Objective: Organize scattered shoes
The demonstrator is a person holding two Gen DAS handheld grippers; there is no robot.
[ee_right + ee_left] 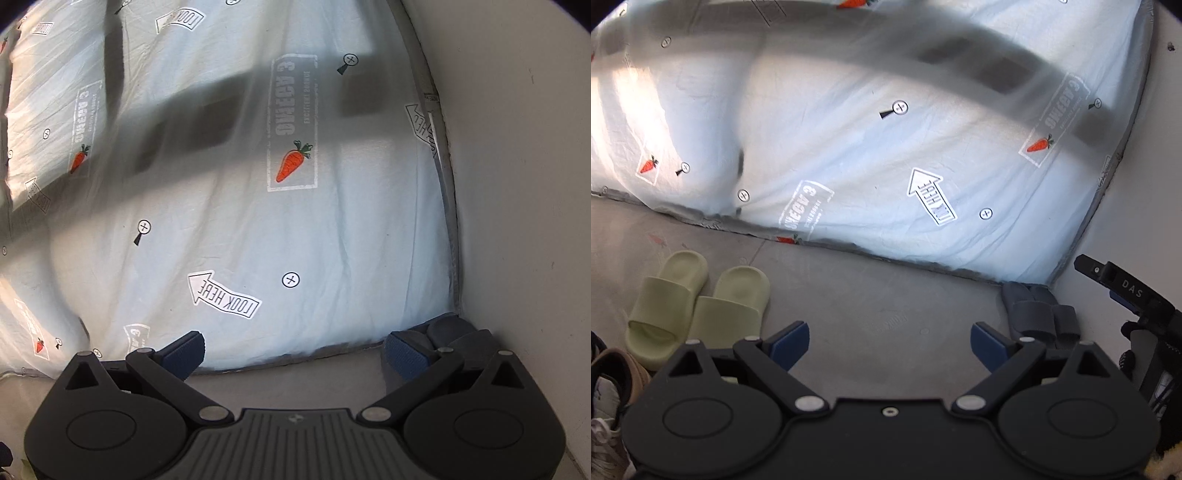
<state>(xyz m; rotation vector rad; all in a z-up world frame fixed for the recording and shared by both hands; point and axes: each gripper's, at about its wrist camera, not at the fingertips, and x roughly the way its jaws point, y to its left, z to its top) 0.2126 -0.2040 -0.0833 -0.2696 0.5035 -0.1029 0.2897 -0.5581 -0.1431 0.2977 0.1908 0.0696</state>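
The left tool (889, 341) is held wide open over the grey floor (868, 295), and nothing is held in it. The right tool (294, 352) is spread wide too, with nothing between its blue pads. A pair of green slides (698, 302) is set side by side on the floor by the bed (849, 147). Grey slippers (1039, 314) are tucked in the corner, near the wall (517, 184). More shoes (609, 398) are seen at the left edge.
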